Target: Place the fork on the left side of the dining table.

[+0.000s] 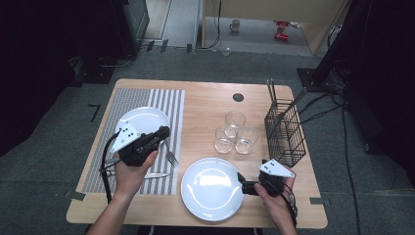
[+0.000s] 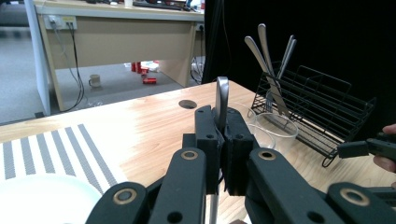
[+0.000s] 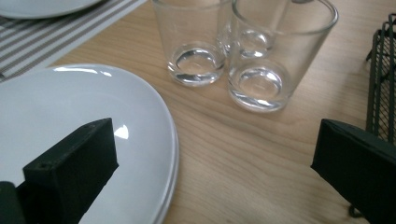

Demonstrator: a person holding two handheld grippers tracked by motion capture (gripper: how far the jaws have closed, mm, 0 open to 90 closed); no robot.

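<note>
**Meanwhile, a fork is being pinched above the striped mat**

Left gripper (image 1: 161, 133) is pinching a silver metal fork (image 2: 221, 100) by its handle, tines (image 1: 171, 157) hanging over the grey striped placemat (image 1: 169, 105) beside a white round plate (image 1: 147, 117). Right gripper (image 1: 243, 183) is hovering with jaws spread wide at the rim of another white plate (image 3: 154, 121), near three clear glass tumblers (image 3: 261, 60).

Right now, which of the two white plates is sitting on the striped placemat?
The far-left plate, beside the left gripper; the plate near the table's front edge rests on bare wood.
</note>
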